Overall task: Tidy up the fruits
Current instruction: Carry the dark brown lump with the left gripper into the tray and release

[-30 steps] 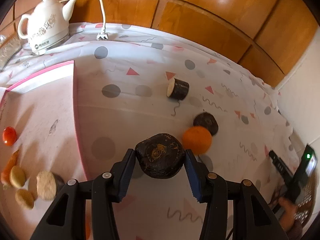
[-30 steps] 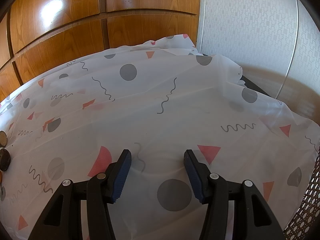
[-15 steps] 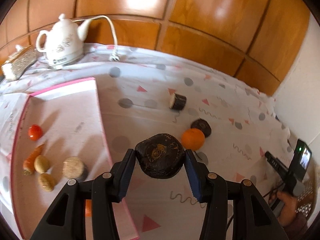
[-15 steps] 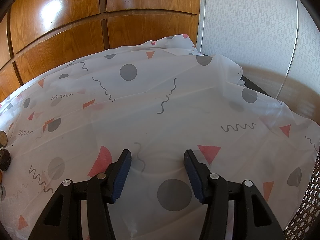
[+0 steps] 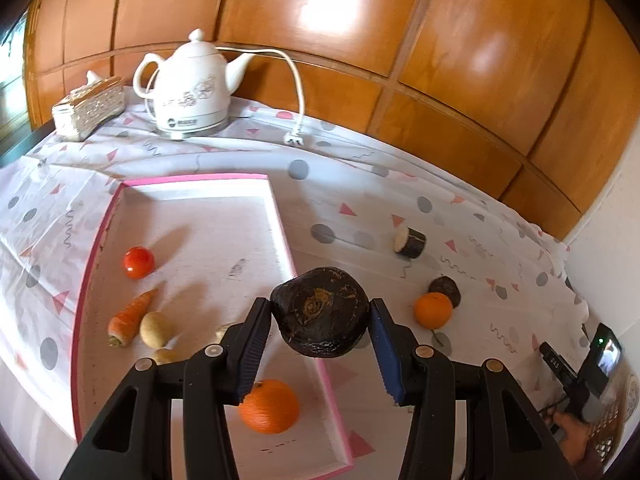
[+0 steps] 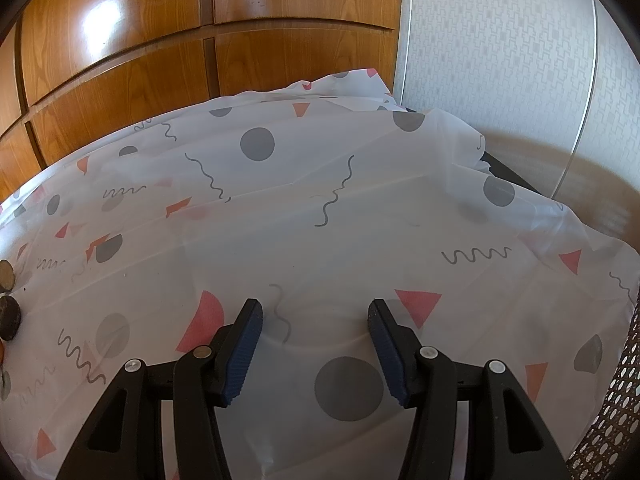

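My left gripper (image 5: 320,314) is shut on a dark round fruit (image 5: 319,312) and holds it in the air above the right rim of the pink-edged tray (image 5: 280,216). In the tray lie a tomato (image 5: 138,262), a carrot (image 5: 130,316), two pale potatoes (image 5: 155,329) and an orange (image 5: 269,406). On the cloth to the right lie another orange (image 5: 433,310), a dark fruit (image 5: 446,288) behind it and a cut dark piece (image 5: 409,241). My right gripper (image 6: 316,322) is open and empty over the patterned tablecloth (image 6: 320,208).
A white kettle (image 5: 188,88) with a cord and plug (image 5: 294,140) and a tissue box (image 5: 88,107) stand at the back by the wood wall. The right wrist view shows dark fruits (image 6: 9,316) at its left edge and the table's edge at right.
My left gripper has risen and moved left with the dark fruit, from over the cloth to above the tray's right rim. The right gripper has not moved.
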`<state>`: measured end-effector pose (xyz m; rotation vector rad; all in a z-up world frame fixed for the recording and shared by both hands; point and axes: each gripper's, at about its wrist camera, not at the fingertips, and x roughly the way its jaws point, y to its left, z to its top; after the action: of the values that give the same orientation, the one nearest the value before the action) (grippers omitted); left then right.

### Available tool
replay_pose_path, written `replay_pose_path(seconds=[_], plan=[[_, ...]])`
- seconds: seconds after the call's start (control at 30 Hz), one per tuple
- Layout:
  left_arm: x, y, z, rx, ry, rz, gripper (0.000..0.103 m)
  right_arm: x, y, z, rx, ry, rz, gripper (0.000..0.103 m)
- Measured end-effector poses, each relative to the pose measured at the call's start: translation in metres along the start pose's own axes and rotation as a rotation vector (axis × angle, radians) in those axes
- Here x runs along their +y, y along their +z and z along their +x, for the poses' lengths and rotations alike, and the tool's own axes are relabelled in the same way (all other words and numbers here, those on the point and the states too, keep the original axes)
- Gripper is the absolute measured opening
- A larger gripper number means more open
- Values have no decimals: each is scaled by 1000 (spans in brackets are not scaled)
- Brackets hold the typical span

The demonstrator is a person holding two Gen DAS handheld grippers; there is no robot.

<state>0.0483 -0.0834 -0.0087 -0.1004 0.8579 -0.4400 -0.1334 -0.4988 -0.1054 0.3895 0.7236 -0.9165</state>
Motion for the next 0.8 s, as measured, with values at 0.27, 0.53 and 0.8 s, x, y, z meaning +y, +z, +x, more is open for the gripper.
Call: replay_pose_path(seconds=[0.27, 0.53, 0.8], plan=[[32, -1, -1, 5, 16, -85, 50, 0, 0, 0, 0, -3, -5, 56], [99, 12, -2, 17, 8, -292, 50, -1, 0, 0, -1, -6, -8, 56], [106, 29, 23, 39, 26, -290, 50, 1, 0, -1, -1, -8, -9, 56]])
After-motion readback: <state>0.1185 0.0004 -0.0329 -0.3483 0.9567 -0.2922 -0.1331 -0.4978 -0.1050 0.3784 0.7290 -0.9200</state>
